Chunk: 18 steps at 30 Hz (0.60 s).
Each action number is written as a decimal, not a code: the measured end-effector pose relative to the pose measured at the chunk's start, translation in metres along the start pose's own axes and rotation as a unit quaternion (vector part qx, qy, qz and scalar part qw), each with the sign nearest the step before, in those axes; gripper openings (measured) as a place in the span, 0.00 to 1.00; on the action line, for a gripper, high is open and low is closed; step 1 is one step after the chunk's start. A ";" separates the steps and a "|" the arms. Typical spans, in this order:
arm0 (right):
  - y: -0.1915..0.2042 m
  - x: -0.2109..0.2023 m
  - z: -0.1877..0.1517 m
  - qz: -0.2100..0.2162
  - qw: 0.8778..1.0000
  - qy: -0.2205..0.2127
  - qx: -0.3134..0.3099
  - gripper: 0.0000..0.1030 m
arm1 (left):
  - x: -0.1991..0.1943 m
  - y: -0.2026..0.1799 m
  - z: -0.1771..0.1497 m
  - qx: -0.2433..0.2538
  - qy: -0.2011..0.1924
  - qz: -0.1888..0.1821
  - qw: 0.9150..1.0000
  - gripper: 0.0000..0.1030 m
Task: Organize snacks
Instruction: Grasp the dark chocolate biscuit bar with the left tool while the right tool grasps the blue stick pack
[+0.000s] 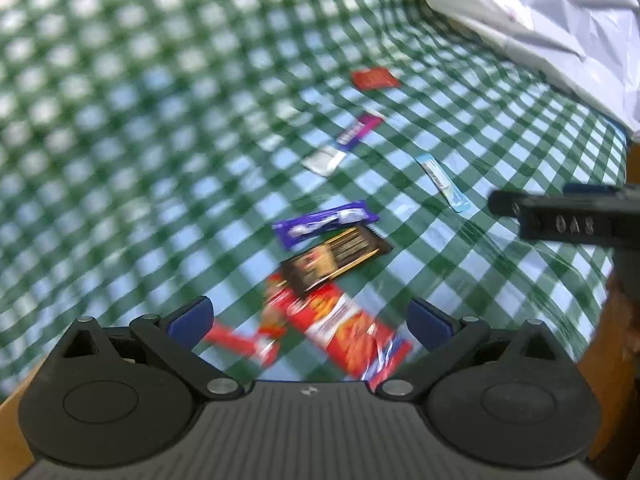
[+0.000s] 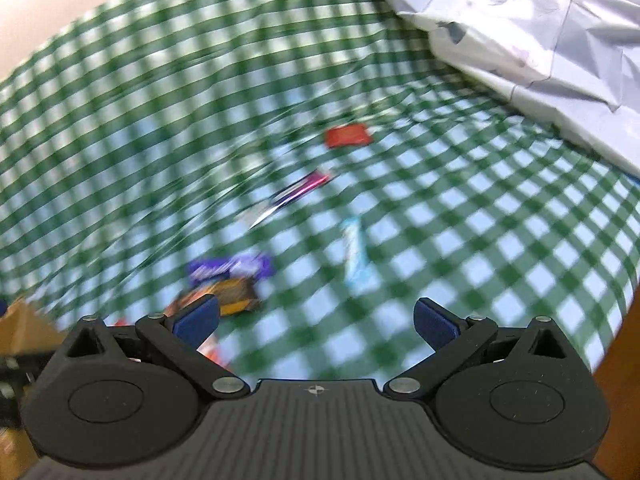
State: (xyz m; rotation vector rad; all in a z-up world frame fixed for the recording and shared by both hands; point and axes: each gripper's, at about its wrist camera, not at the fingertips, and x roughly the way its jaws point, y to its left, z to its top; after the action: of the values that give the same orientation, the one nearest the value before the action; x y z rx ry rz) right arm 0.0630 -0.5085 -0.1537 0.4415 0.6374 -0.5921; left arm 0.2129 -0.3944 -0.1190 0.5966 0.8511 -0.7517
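Left view only: large red packet (image 1: 344,336) near, between spread left gripper (image 1: 308,320) fingers.
Right gripper (image 2: 316,322): fingers spread, empty.
Desk: green checked cloth (image 2: 480,240); white bag (image 2: 540,40) far right.

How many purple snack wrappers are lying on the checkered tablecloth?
2. One purple bar lies touching the dark brown pack; a smaller purple wrapper lies farther away, below the red packet. Others may be hidden.

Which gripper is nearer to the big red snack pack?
Left. The left gripper hangs right above the red pack; the right gripper is off to its right, over bare cloth.
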 end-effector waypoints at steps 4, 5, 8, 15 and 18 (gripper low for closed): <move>-0.012 0.070 0.015 -0.011 1.000 0.024 -0.005 0.99 | 0.079 -0.002 0.022 0.011 0.038 -0.033 0.999 1.00; -0.014 0.086 0.017 -0.013 0.999 0.034 -0.010 0.99 | 0.096 -0.001 0.027 0.011 0.047 -0.034 0.998 1.00; -0.015 0.130 0.020 -0.018 0.998 0.055 -0.023 0.99 | 0.137 0.003 0.037 0.016 0.066 -0.028 0.997 1.00; -0.003 0.187 0.012 -0.043 0.995 0.045 -0.079 1.00 | 0.191 0.016 0.038 0.005 0.122 -0.058 0.991 1.00; -0.004 0.187 0.008 -0.037 0.995 0.028 -0.086 1.00 | 0.193 0.019 0.040 -0.003 0.118 -0.061 0.991 0.99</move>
State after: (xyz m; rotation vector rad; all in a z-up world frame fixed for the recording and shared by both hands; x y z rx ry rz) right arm 0.1855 -0.5852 -0.2727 0.2751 0.7549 -0.5916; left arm 0.3305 -0.4773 -0.2552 0.6417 1.1154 -0.7983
